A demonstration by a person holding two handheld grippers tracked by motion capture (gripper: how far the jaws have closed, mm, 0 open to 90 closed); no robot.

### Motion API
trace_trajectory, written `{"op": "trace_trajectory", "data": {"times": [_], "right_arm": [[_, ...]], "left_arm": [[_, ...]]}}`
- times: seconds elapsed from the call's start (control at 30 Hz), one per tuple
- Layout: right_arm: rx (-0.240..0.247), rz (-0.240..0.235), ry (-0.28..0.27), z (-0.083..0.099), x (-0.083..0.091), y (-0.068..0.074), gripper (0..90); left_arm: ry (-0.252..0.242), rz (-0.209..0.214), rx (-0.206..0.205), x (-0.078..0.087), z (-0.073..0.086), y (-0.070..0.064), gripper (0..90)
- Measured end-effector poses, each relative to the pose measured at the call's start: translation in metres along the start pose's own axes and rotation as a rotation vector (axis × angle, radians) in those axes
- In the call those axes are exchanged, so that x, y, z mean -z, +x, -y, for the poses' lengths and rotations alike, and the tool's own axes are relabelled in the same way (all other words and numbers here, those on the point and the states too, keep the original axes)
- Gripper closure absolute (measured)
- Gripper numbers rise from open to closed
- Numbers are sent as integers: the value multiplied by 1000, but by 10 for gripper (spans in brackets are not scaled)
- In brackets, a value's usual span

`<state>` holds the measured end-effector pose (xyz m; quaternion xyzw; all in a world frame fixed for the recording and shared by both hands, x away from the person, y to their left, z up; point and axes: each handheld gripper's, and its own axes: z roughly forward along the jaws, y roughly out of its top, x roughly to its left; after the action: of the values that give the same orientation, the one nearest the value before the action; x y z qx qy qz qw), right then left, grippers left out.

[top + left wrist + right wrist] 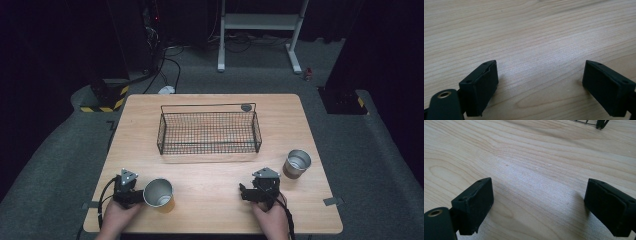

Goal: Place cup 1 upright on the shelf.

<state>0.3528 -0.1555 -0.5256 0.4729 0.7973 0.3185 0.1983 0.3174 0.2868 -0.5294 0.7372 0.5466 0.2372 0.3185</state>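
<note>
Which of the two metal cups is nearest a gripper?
The cup beside the left gripper; the other cup stands apart from the right gripper.

A wire basket [209, 131] is sitting on the tabletop [210, 200] toward its far middle. 2 cups are standing nearer the person: 1 cup [159, 193] is sitting at the near left, just beside the left tongs [131, 190], and the other cup [297, 163] is sitting at the right, near the right tongs [250, 191] and slightly beyond them. Both tongs are resting at the near edge, well apart from each other, each with jaws standing wide over bare tabletop. The basket's corner [601, 123] is lying beyond the right tongs.
</note>
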Motion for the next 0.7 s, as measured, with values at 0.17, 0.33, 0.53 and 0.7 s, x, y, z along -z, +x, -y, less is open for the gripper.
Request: {"op": "trace_trajectory", "data": {"times": [0.17,0.33,0.53,0.7], "right_arm": [[-5,3,-1,0,0,0,88],[2,0,-4,2,1,0,89],[12,-13,-2,5,4,-1,89],[13,-27,1,7,7,-1,90]], "left_arm": [[0,-2,3,0,0,0,139],[-2,-10,11,1,1,-2,148],[-8,-12,11,1,1,-2,168],[-12,-21,22,3,1,-1,216]]}}
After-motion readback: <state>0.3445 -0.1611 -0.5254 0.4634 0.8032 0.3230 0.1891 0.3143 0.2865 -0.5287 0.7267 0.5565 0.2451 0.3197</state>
